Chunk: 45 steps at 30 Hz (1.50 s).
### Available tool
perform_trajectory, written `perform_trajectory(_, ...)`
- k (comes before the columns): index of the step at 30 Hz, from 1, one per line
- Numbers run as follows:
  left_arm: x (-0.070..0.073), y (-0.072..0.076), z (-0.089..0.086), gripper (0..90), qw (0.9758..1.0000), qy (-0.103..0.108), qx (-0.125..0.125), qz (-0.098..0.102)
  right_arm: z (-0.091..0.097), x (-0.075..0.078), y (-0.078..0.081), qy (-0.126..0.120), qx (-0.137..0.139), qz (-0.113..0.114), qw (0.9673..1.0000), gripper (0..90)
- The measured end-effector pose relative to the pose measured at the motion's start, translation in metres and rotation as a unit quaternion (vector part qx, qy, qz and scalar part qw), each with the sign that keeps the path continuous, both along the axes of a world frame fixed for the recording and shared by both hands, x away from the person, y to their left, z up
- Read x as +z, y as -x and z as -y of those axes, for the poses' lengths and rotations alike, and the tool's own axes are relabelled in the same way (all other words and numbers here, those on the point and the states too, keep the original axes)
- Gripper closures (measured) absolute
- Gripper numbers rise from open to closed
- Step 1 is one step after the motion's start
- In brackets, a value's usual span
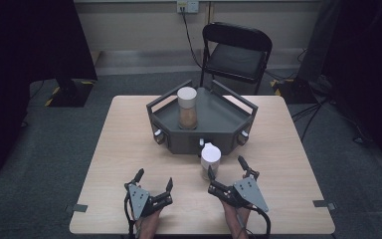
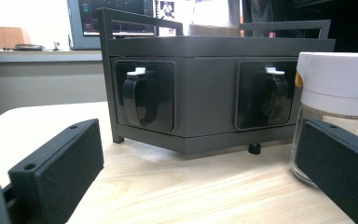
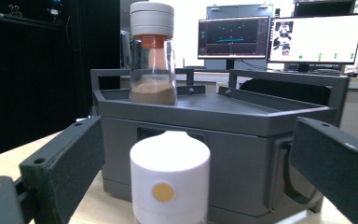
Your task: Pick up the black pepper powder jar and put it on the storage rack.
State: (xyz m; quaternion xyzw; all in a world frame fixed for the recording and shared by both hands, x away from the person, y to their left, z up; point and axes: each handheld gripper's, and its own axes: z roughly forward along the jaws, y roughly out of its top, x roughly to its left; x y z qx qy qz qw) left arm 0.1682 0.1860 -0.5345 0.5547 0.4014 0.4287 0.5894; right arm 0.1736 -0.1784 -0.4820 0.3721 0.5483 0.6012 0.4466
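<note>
Since the white-capped jar (image 1: 210, 159) stands on the bench just near of the grey caddy (image 1: 214, 124), between my right tool's (image 1: 226, 174) spread jaws but untouched, an off-centre squeeze could tip it against the caddy. My left tool (image 1: 154, 181) gapes empty, left of it.
</note>
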Motion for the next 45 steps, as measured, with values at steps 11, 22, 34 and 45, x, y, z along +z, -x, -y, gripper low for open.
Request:
perform_trajectory(11,0.000,0.000,0.000,0.2,1.0000,0.000,0.000,0.000,-0.012,0.011,-0.019,0.012,0.015,-0.043,0.9989,8.0)
perform_trajectory(22,0.000,0.000,0.000,0.2,1.0000,0.000,0.000,0.000,-0.017,0.015,-0.041,0.010,0.022,-0.096,0.9951,14.4)
perform_trajectory(34,0.000,0.000,0.000,0.3,1.0000,0.000,-0.001,0.000,-0.023,0.010,-0.057,0.016,0.020,-0.130,0.9912,22.7)
perform_trajectory(45,0.000,0.000,0.000,0.7,1.0000,-0.001,0.000,0.000,-0.023,0.006,-0.062,0.018,0.021,-0.138,0.9900,29.0)
